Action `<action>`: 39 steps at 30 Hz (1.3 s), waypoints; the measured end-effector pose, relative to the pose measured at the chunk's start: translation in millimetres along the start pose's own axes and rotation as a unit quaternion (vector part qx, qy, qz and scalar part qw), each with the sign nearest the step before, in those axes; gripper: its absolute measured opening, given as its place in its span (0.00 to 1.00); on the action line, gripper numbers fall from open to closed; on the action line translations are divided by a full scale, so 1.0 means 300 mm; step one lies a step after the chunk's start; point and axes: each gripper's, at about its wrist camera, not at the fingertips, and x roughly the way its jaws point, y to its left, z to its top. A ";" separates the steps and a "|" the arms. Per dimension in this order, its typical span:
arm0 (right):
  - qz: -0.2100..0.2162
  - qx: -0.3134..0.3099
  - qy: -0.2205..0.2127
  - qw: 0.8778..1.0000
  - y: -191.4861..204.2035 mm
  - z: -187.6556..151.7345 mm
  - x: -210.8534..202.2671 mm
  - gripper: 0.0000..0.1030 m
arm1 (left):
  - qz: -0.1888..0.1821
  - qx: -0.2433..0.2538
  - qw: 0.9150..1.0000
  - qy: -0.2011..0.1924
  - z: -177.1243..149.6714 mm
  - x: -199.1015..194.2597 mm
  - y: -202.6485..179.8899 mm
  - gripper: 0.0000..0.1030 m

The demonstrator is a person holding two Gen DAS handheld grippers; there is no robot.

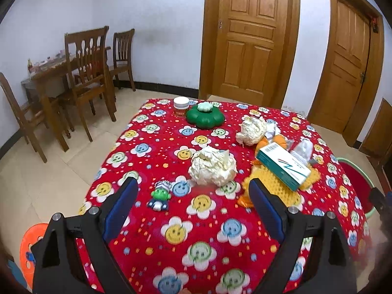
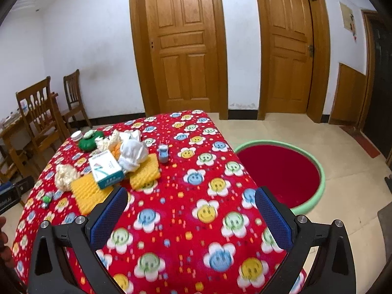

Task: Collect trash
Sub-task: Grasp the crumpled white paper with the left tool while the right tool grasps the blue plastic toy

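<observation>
On the red flower-print tablecloth (image 1: pixel 196 242) lies a crumpled cream paper ball (image 1: pixel 212 166) just beyond my open left gripper (image 1: pixel 193 188). A second crumpled ball (image 1: pixel 250 131) lies farther back right. A green-and-white carton (image 1: pixel 284 164) rests on yellow knitted cloth (image 1: pixel 274 186). In the right wrist view the carton (image 2: pixel 105 166), a white crumpled wad (image 2: pixel 133 155), a cream paper ball (image 2: pixel 65 175) and the yellow cloth (image 2: pixel 144 172) sit left of centre. My right gripper (image 2: pixel 191 198) is open over bare cloth, holding nothing. A red basin with a green rim (image 2: pixel 281 171) stands on the floor to the right.
A green flower-shaped container (image 1: pixel 204 117) and a white jar (image 1: pixel 181 106) stand at the table's far side. A small green toy figure (image 1: pixel 160 196) and a small blue toy (image 2: pixel 163 153) lie on the cloth. Wooden chairs (image 1: pixel 83 73) and a table are at left; doors (image 2: pixel 182 44) behind.
</observation>
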 end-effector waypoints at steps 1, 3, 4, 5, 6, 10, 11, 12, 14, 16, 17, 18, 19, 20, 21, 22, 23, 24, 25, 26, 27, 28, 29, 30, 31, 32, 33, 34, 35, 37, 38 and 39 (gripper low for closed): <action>0.000 0.000 0.004 1.000 0.005 0.013 0.023 1.00 | -0.002 -0.001 1.000 0.006 0.007 0.024 0.001 0.89; 0.000 0.001 0.014 1.000 0.018 0.040 0.075 1.00 | -0.005 -0.003 1.000 0.017 0.019 0.073 0.004 0.86; 0.001 0.001 0.018 1.000 0.024 0.052 0.101 1.00 | -0.006 -0.003 1.000 0.023 0.024 0.100 0.006 0.86; 0.002 0.002 0.022 1.000 0.028 0.062 0.123 1.00 | -0.009 -0.004 1.000 0.029 0.028 0.124 0.007 0.86; 0.002 0.003 0.028 1.000 0.033 0.072 0.151 1.00 | -0.011 -0.004 0.999 0.037 0.033 0.155 0.008 0.85; 0.002 0.006 0.054 0.999 0.042 0.095 0.252 1.00 | -0.026 0.001 0.998 0.061 0.037 0.250 0.002 0.78; 0.004 0.008 0.062 0.998 0.042 0.097 0.275 1.00 | -0.029 0.001 0.997 0.065 0.036 0.269 0.000 0.75; 0.006 0.009 0.069 0.998 0.040 0.101 0.303 1.00 | -0.033 0.000 0.997 0.070 0.034 0.292 -0.002 0.73; 0.007 0.006 0.078 0.997 0.039 0.107 0.344 0.99 | -0.046 -0.002 0.996 0.081 0.030 0.326 -0.004 0.69; 0.009 0.004 0.085 0.996 0.039 0.113 0.378 0.91 | -0.060 -0.008 0.994 0.091 0.023 0.357 -0.004 0.67; 0.012 0.002 0.090 0.996 0.042 0.115 0.392 0.87 | -0.068 -0.012 0.993 0.094 0.020 0.369 -0.006 0.66; 0.016 -0.001 0.098 0.995 0.048 0.117 0.410 0.85 | -0.075 -0.013 0.993 0.095 0.019 0.380 -0.008 0.63; 0.020 -0.002 0.103 0.994 0.052 0.118 0.425 0.79 | -0.084 -0.012 0.992 0.096 0.018 0.385 -0.014 0.61; 0.025 -0.005 0.109 0.994 0.059 0.118 0.441 0.72 | -0.094 -0.010 0.991 0.096 0.017 0.390 -0.021 0.56; 0.029 -0.006 0.113 0.993 0.067 0.118 0.456 0.69 | -0.102 -0.008 0.990 0.096 0.016 0.391 -0.025 0.54; 0.031 -0.007 0.116 0.993 0.074 0.118 0.467 0.66 | -0.110 -0.006 0.989 0.097 0.015 0.391 -0.030 0.52; 0.033 -0.007 0.119 0.992 0.079 0.116 0.474 0.62 | -0.116 -0.003 0.988 0.098 0.013 0.391 -0.035 0.49; 0.036 -0.008 0.121 0.992 0.087 0.116 0.483 0.59 | -0.123 0.000 0.988 0.099 0.010 0.392 -0.039 0.45; 0.039 -0.010 0.123 0.992 0.095 0.116 0.492 0.52 | -0.130 0.003 0.986 0.100 0.008 0.395 -0.042 0.43; 0.042 -0.012 0.127 0.991 0.101 0.116 0.500 0.47 | -0.136 0.003 0.985 0.103 0.007 0.396 -0.044 0.42; 0.043 -0.012 0.127 0.991 0.107 0.117 0.509 0.46 | -0.139 0.003 0.985 0.101 0.007 0.396 -0.045 0.41; 0.046 -0.012 0.129 0.991 0.111 0.118 0.518 0.43 | -0.143 0.003 0.985 0.098 0.008 0.394 -0.044 0.40; 0.047 -0.011 0.129 0.990 0.114 0.119 0.524 0.40 | -0.147 0.002 0.985 0.095 0.009 0.393 -0.042 0.39; 0.050 -0.010 0.129 0.990 0.116 0.120 0.531 0.39 | -0.150 -0.001 0.984 0.094 0.010 0.393 -0.039 0.38; 0.052 -0.009 0.128 0.990 0.118 0.121 0.536 0.37 | -0.152 -0.004 0.984 0.094 0.010 0.394 -0.035 0.38; 0.055 -0.008 0.129 0.990 0.120 0.121 0.542 0.32 | -0.154 -0.007 0.984 0.094 0.011 0.392 -0.031 0.37; 0.059 -0.007 0.131 0.990 0.121 0.122 0.552 0.28 | -0.154 -0.009 0.984 0.092 0.012 0.388 -0.027 0.36; 0.062 -0.005 0.133 0.989 0.122 0.121 0.558 0.23 | -0.152 -0.011 0.984 0.089 0.014 0.383 -0.025 0.36; 0.065 -0.003 0.134 0.989 0.123 0.121 0.565 0.17 | -0.151 -0.013 0.985 0.083 0.018 0.373 -0.021 0.36; 0.070 0.001 0.132 0.989 0.121 0.120 0.569 0.17 | -0.149 -0.017 0.986 0.071 0.026 0.351 -0.015 0.36; 0.070 0.002 0.129 0.989 0.121 0.120 0.564 0.17 | -0.148 -0.018 0.987 0.065 0.030 0.337 -0.013 0.36; 0.070 0.003 0.125 0.990 0.119 0.120 0.555 0.17 | -0.146 -0.018 0.987 0.062 0.035 0.327 -0.012 0.36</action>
